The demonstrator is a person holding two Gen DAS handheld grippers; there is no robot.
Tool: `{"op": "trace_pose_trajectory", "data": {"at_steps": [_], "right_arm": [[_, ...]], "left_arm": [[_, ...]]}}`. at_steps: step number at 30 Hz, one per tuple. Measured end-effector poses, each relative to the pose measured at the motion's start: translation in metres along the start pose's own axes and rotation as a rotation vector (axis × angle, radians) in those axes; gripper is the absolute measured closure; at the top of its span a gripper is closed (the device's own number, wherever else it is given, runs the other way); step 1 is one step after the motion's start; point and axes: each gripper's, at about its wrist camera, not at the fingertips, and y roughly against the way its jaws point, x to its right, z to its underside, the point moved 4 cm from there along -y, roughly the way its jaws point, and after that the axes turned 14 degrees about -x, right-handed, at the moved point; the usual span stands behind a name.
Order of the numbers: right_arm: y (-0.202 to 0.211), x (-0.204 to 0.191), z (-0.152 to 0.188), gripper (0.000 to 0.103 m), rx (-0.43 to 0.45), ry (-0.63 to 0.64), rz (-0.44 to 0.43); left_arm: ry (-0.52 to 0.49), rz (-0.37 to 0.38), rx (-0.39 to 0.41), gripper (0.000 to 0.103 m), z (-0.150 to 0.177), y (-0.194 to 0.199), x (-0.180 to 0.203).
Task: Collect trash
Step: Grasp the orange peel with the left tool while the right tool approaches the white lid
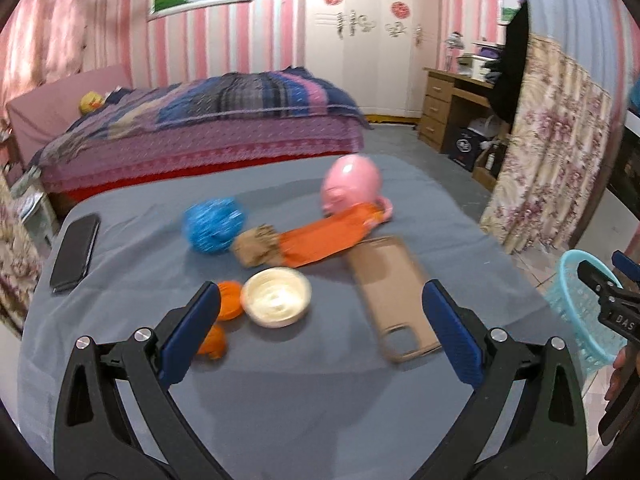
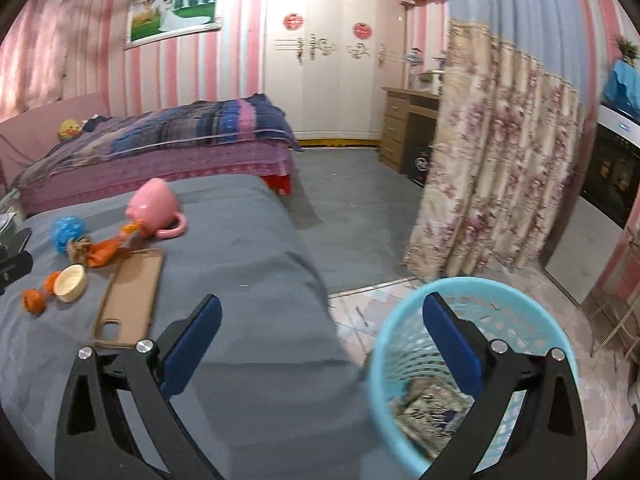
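Observation:
On the grey-covered table (image 1: 280, 412) lie a blue crumpled wad (image 1: 214, 226), a brown crumpled paper (image 1: 258, 246), an orange wrapper (image 1: 324, 236) and orange peel pieces (image 1: 230, 300). My left gripper (image 1: 322, 294) hovers open and empty over the near part of the table, just short of a white bowl (image 1: 277, 298). My right gripper (image 2: 323, 306) is open and empty too. Its right finger hangs over the light blue trash basket (image 2: 394, 344), which stands on the floor beside the table. Crumpled packaging (image 2: 432, 408) lies in the basket.
A pink mug (image 1: 352, 190) lies on its side at the table's far end. A tan phone case (image 1: 394, 296) and a black phone (image 1: 76, 252) also lie on the table. Beyond are a bed (image 1: 200, 128), a floral curtain (image 2: 500, 168) and a wooden desk (image 1: 448, 104).

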Motion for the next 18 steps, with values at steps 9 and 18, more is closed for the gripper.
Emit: {"op": "trace_pose_trajectory", "data": {"at_steps": [9, 18], "right_arm": [[-0.005, -0.062, 0.001, 0.005, 0.009, 0.077, -0.056], [-0.017, -0.099, 0.006, 0.004, 0.031, 0.135, -0.1]], "left_arm": [[0.099, -0.034, -0.036, 0.006, 0.027, -0.02, -0.081], [0.131, -0.05, -0.107, 0.006, 0.043, -0.051, -0.112]]}}
